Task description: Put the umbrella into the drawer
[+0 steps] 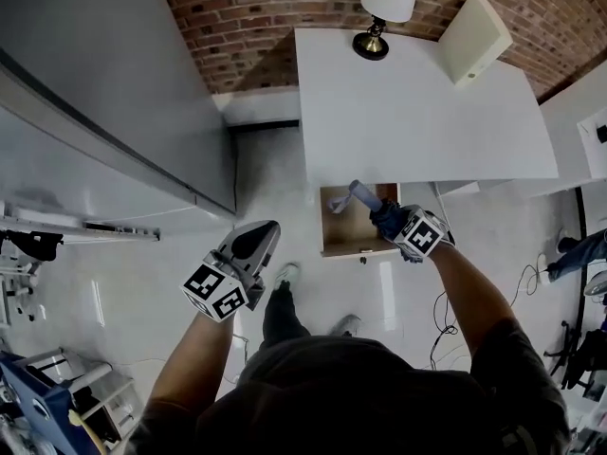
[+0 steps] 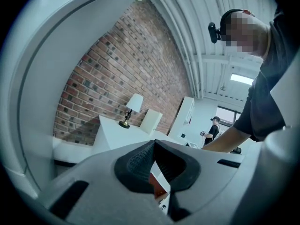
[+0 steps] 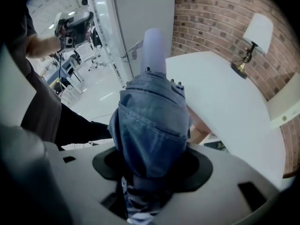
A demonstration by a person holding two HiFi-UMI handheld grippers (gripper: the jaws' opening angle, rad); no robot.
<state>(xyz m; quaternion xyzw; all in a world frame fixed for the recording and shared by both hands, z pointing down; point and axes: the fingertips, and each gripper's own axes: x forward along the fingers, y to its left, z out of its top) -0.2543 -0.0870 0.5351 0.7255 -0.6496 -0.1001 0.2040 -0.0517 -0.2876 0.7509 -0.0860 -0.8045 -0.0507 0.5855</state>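
Observation:
The folded umbrella (image 1: 363, 196), blue denim-like fabric with a pale handle end, hangs over the open wooden drawer (image 1: 335, 232) under the front of the white desk (image 1: 417, 112). My right gripper (image 1: 389, 219) is shut on the umbrella and points steeply down. In the right gripper view the umbrella (image 3: 152, 121) fills the space between the black pads (image 3: 199, 165), its pale handle pointing away. My left gripper (image 1: 258, 241) hovers left of the drawer above the floor, holding nothing. In the left gripper view the left gripper (image 2: 153, 148) has its pad tips touching.
A lamp (image 1: 379, 12) and a cream box (image 1: 471, 38) stand at the back of the desk by the brick wall. A tall grey cabinet (image 1: 114, 74) is on the left. The person's shoes (image 1: 285, 275) are just below the drawer. Cables (image 1: 441, 311) lie on the floor at right.

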